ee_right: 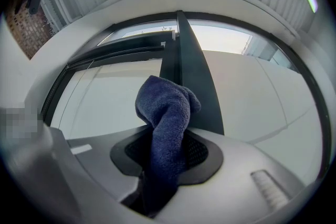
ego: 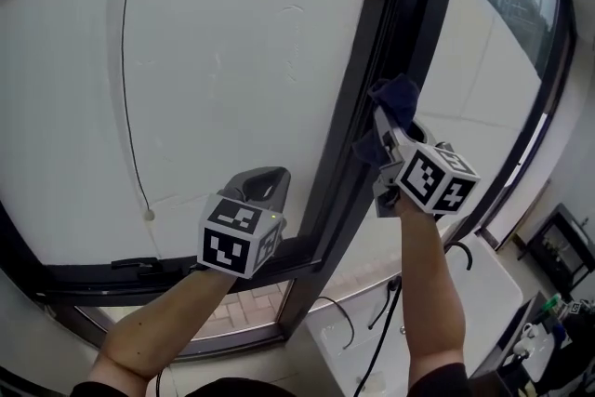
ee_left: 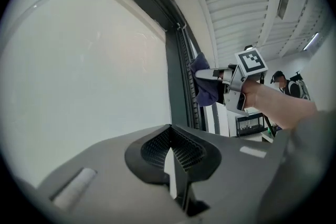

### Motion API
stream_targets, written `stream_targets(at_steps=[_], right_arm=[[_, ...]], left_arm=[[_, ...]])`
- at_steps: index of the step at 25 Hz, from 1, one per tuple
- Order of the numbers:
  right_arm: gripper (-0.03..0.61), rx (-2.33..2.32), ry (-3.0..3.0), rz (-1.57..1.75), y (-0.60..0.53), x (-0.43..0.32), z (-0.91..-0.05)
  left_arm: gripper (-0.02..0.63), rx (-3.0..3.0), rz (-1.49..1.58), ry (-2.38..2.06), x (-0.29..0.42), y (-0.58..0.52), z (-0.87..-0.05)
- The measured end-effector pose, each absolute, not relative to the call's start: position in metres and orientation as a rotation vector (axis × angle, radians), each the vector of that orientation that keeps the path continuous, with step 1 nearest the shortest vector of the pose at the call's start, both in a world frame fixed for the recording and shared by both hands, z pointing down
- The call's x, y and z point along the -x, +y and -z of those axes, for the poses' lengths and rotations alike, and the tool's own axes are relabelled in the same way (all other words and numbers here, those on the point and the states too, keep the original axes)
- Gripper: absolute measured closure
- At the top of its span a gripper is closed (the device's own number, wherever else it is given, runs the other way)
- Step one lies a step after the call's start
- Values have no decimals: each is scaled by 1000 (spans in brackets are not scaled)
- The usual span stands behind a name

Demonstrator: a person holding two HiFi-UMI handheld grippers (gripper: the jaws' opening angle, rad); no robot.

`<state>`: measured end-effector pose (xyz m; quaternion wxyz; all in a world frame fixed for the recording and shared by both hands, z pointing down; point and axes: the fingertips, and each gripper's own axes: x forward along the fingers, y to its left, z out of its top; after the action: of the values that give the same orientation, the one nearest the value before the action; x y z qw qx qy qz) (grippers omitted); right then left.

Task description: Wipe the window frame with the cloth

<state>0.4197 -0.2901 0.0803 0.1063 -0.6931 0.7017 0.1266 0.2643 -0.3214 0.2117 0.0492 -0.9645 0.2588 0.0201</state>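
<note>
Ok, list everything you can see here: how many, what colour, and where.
Cloth: one, dark blue, clamped in the right tongs, against the upright frame bar.
Window frame: one, black, around the panes.
Glass panes: at least two, pale, either side of the upright bar.
Cord: one, thin, dark, over the left pane.
Cables: some, black, low beside the right forearm.
Bystander: one, dark clothes, far right of the left gripper view.
Left tongs: grey, shut, empty, near the lower frame.
Right tongs: grey, shut on the cloth.
Forearms: two, bare, bottom of the head view.
</note>
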Motion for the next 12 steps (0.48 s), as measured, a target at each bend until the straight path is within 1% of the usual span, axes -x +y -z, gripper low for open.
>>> stream_targets(at_steps=[5, 12], right_arm=[[459, 2157, 2039, -445, -289, -418, -112], [459, 2233, 2000, -445, -288, -417, -160]], left_arm=[[620, 2959, -54, 797, -260, -322, -233], [620, 3028, -54, 786, -260, -310, -272]])
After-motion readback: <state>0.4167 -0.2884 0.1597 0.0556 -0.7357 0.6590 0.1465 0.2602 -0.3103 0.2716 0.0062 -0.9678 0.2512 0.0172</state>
